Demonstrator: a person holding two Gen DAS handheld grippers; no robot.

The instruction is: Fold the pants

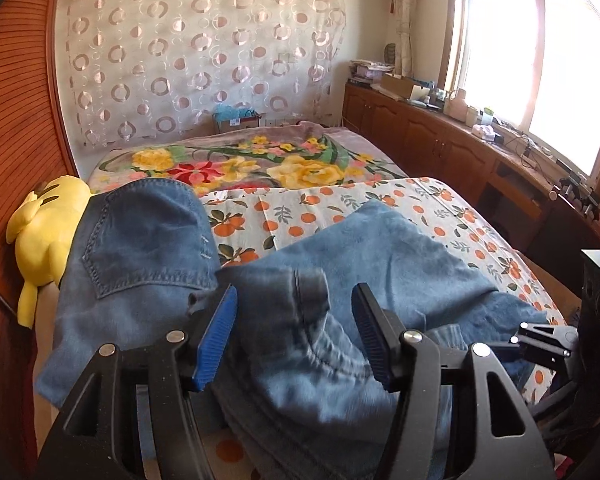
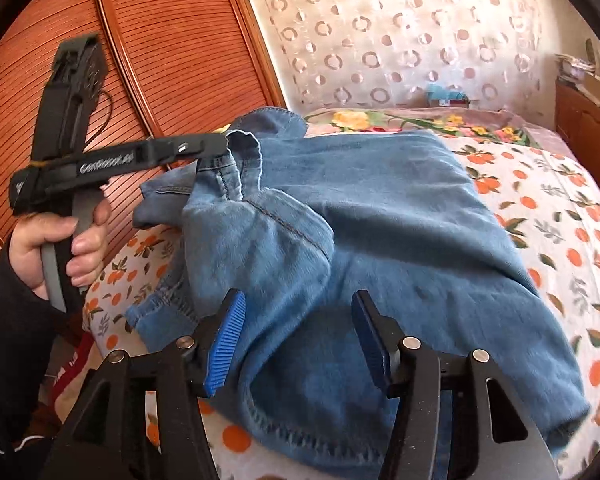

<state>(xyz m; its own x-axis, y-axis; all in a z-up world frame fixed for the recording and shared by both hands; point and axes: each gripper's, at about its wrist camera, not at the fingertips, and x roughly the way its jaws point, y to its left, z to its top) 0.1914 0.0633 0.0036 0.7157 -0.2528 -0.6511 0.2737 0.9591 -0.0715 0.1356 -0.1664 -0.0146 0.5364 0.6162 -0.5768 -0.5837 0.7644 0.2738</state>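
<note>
Both your grippers, left (image 1: 294, 334) and right (image 2: 298, 338), hover with jaws released over the blue jeans (image 2: 360, 216) lying crumpled on the orange-print bedsheet (image 2: 560, 208).

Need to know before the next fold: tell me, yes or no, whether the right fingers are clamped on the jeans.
No: in the right wrist view the right gripper stands open, its blue fingers apart above the jeans.
</note>
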